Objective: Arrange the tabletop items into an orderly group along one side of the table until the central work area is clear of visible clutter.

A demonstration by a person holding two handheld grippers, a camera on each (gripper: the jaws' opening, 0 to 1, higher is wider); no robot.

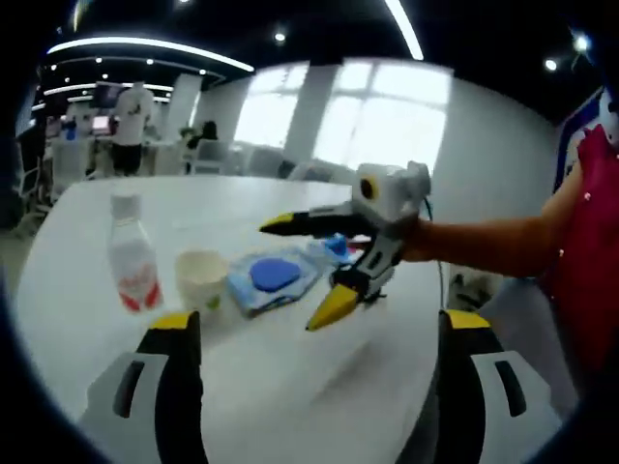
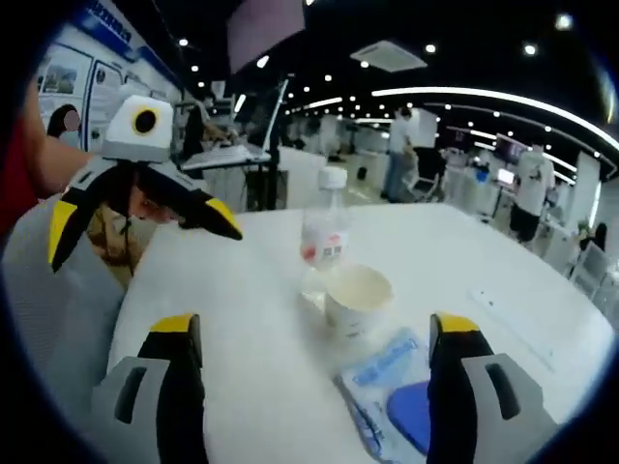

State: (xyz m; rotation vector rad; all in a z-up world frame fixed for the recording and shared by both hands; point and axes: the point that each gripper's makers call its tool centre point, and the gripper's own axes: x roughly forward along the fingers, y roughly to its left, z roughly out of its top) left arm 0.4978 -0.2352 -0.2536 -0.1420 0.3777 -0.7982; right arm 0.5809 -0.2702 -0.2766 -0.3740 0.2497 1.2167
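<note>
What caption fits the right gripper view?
Open right gripper faces cup, bottle and blue packet on white table.

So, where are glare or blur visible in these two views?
Left gripper view: bright windows wash out the background, and the right gripper looks slightly smeared. Right gripper view: ceiling lights glare as streaks, and the bottle is soft.
</note>
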